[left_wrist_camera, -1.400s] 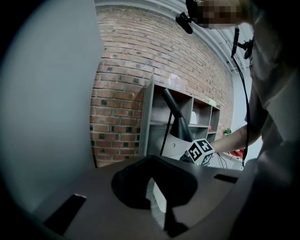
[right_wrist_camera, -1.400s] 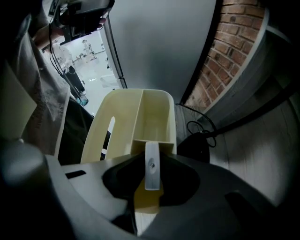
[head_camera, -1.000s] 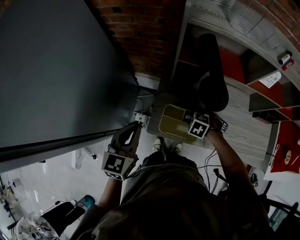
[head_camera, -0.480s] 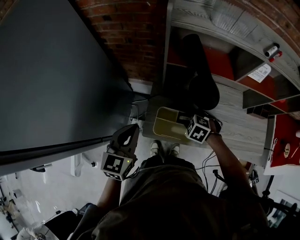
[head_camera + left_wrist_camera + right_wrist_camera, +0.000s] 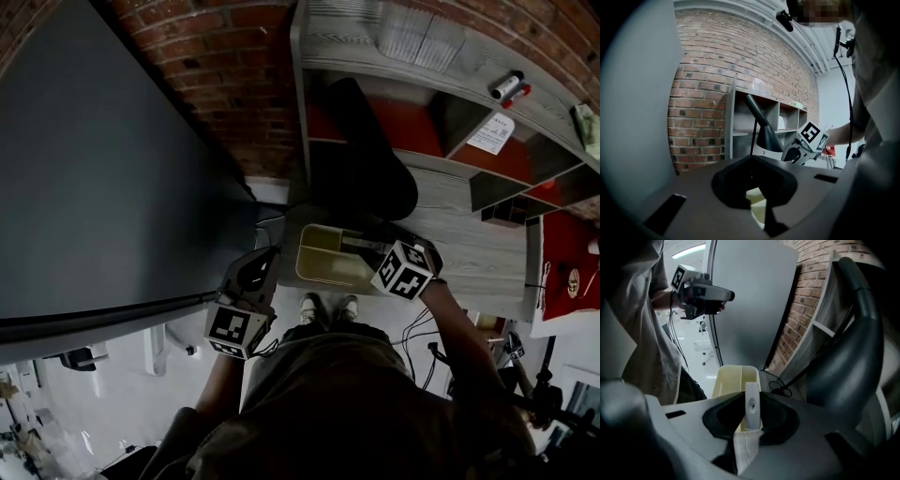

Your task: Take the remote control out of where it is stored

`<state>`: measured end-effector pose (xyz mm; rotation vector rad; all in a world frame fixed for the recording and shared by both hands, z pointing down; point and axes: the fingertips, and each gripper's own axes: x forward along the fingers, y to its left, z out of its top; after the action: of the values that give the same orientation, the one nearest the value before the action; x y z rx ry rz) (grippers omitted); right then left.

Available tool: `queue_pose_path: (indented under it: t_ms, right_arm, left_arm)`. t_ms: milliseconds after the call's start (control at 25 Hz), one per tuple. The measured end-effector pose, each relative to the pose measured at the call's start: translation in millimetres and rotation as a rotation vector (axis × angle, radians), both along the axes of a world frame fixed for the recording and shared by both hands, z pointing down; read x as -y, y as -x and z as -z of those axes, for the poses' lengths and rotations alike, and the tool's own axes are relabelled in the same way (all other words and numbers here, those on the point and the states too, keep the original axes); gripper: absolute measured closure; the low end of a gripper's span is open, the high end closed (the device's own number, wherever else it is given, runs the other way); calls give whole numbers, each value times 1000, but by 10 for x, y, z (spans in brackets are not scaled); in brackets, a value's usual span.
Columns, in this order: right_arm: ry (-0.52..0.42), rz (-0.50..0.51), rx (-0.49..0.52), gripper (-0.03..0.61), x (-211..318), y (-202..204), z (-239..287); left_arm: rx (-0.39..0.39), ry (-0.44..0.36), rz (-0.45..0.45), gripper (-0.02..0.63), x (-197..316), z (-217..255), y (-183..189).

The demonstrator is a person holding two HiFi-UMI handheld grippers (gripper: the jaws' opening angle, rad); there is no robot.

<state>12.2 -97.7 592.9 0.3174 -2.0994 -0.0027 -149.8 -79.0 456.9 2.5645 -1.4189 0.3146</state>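
Only the right gripper view shows the remote [image 5: 752, 405]. It is a slim white bar standing upright between the jaws of the right hand-held gripper [image 5: 752, 397], which are narrowly set and clamped on its two long sides. Behind it in that view lies the open top of a pale yellow bin [image 5: 733, 377] with a divider down its length. The remote's tip overlaps the bin's near rim, and I cannot tell from here whether the two touch.

The head view places things. The bin [image 5: 330, 255] sits at the near edge of a grey wood worktop [image 5: 469, 234], below a shelf unit [image 5: 441, 112] with red backs. A black lamp [image 5: 366, 155] leans over it. The right marker cube hides the remote and the grip from above.

The left gripper view shows the left hand-held gripper [image 5: 751, 157] with its jaw tips together and nothing between them. A patch of the bin shows through the gap lower down. It is held off the worktop's edge, near the bin and apart from it, beside a large dark panel [image 5: 103, 169] and in front of a brick wall [image 5: 703, 84].

Count: two hand-held grippers, one remote, one bin, one lamp.
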Motion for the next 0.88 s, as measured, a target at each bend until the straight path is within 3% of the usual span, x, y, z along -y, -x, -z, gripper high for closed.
queue_pose_path:
  t_ms: [480,880]
  right_arm:
    - [-117,-131,146,495,23,-357,617]
    - [-249,-241,444,495,44,-563,1369]
  left_arm:
    - [7,-42,-81,604,210,142,-322]
    - [6,-72,-99,604,339,279,-429]
